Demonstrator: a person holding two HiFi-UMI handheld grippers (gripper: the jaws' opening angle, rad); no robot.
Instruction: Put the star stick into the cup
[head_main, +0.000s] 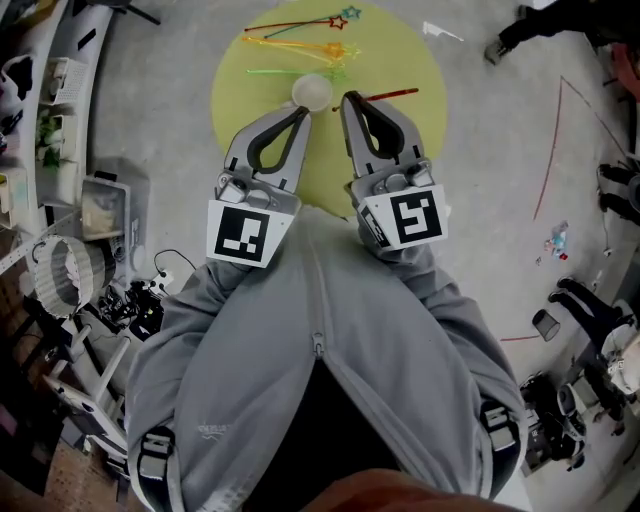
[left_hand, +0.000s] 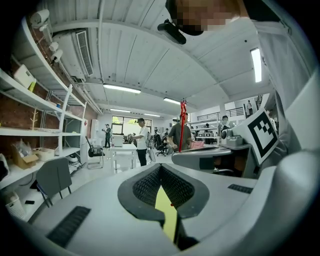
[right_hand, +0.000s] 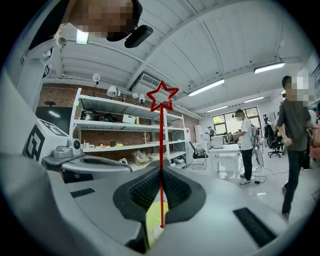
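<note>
A thin red star stick (right_hand: 161, 150) stands upright between my right gripper's (right_hand: 161, 186) pads, its outlined star at the top. In the head view my right gripper (head_main: 349, 99) is shut on the red stick (head_main: 392, 95), just right of the small white cup (head_main: 312, 92) on the round yellow table (head_main: 400, 60). My left gripper (head_main: 302, 109) is shut with nothing in it, its tips just below the cup. The left gripper view shows my left gripper (left_hand: 162, 172) closed over the yellow top, with the red stick (left_hand: 182, 125) beyond it.
Several other star sticks (head_main: 300, 42) in yellow, green and red lie at the table's far side. Shelves and clutter (head_main: 70, 240) line the floor at left. People stand by desks (right_hand: 245, 145) in the background.
</note>
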